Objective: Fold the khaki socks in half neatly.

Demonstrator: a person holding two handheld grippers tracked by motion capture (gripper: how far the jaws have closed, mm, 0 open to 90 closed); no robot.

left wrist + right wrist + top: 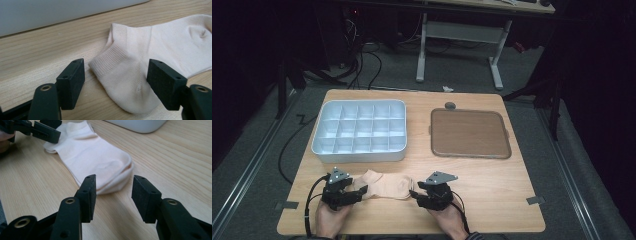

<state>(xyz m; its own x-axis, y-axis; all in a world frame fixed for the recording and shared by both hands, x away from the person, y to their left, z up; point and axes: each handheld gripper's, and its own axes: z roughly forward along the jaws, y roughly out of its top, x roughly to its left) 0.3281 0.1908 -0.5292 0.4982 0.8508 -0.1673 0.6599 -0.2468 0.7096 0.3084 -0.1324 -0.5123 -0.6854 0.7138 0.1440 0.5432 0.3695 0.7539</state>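
A pale cream ankle sock lies flat on the wooden table near its front edge. My left gripper is at the sock's left end. In the left gripper view its jaws stand open on either side of the cuff and heel of the sock, and the left pad is clear of the fabric. My right gripper is at the sock's right end. Its jaws are open just short of the toe of the sock, with nothing between them. The left gripper shows at the sock's far end.
A white tray with several compartments stands behind the sock at the left, its wall close by. A brown square board lies at the back right, with a small grey disc behind it. Bare wood lies to the right.
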